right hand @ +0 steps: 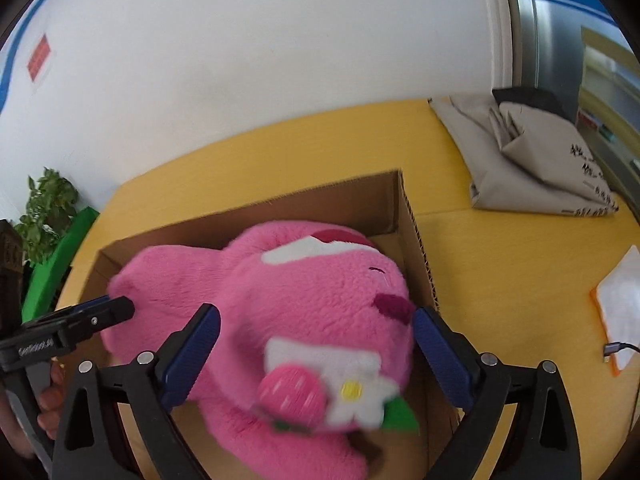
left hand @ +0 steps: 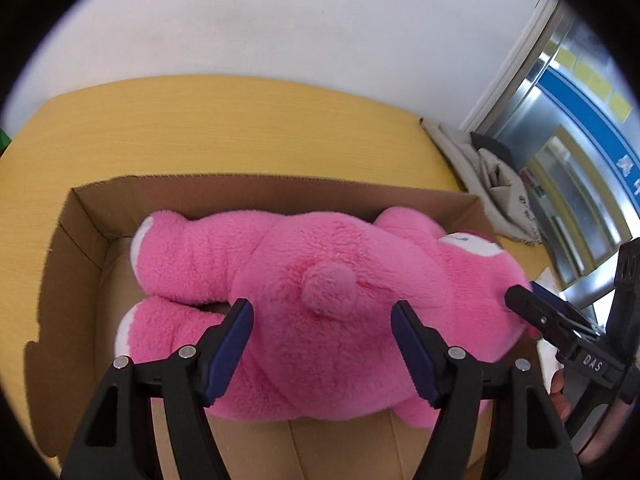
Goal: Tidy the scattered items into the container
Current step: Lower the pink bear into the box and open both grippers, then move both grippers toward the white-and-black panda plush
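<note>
Grey folded bag [right hand: 532, 160] on yellow table [right hand: 500, 260]; plant [right hand: 48, 208] left.

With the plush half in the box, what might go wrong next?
1. The fluffy pink plush bear looks as long as the brown cardboard box, its head over the end wall, so it may not settle inside.
2. Both the left gripper and the right gripper are open; pushing down could buckle that wall.

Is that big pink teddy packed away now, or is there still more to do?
Nearly. The pink plush bear lies in the cardboard box, though it looks too big to sit fully below the rim. The left claw and right claw are both open around it, gripping nothing. On the table outside, a grey cloth bag and a white pad remain.
</note>
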Available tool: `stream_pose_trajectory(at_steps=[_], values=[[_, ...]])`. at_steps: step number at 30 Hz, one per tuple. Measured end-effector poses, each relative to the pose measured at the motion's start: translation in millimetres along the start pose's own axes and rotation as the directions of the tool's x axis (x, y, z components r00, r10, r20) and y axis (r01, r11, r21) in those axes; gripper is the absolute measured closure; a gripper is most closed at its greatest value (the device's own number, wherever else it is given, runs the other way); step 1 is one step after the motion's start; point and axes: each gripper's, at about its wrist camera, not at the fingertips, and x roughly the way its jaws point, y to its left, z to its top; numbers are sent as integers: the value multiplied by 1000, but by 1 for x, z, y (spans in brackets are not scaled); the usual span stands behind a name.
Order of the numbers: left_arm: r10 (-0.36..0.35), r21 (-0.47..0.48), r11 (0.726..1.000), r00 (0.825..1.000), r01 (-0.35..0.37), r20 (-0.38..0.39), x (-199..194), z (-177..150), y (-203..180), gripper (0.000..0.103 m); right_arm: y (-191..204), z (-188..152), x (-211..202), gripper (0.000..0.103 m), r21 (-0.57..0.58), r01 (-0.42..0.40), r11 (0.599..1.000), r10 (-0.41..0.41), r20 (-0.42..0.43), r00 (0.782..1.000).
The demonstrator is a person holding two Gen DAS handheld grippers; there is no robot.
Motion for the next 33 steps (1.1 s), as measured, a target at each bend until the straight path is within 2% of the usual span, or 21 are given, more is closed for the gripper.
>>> stream_pose_trajectory(at_steps=[2,4,8,12,16,19,21,23,26,28,30,33], values=[[3,11,1000,1000,-3,31,-29,0,-2,32,6,-7,-32,0,-31,-57,998,58,24,998],[20,20,1000,999,-21,48,-64,-8,-4,32,10,-24,-60,0,-54,-124,991,124,0,992],[70,33,997,997,-71,28,-107,-34,-4,30,20,-78,-67,0,-105,-208,973,183,-205,961],[105,-10,994,994,-105,2,-130,-74,12,30,16,-122,-45,0,-28,-166,986,144,-371,917],[118,30,993,993,-118,-4,-154,-119,16,30,22,-138,-47,3,-105,-134,985,85,-377,922],[125,87,988,991,-128,37,-179,-148,12,30,31,-148,-53,3,-133,-98,986,41,-378,925],[129,116,984,989,-136,70,-196,-162,8,30,37,-152,-60,3,-145,-78,986,20,-363,932],[133,141,979,985,-148,113,-213,-174,5,30,39,-154,-72,3,-168,-32,985,-23,-312,950],[145,159,972,975,-171,166,-231,-189,1,24,42,-149,-107,3,-143,0,990,-28,-195,980],[168,160,967,966,-201,195,-239,-200,-1,24,45,-148,-144,0,-128,-17,992,5,-93,996],[167,152,968,962,-202,216,-243,-213,-3,24,49,-153,-182,0,-112,-51,992,52,7,999],[118,138,978,966,-153,232,-242,-233,-7,24,53,-175,-226,0,-83,-135,987,144,112,983]])
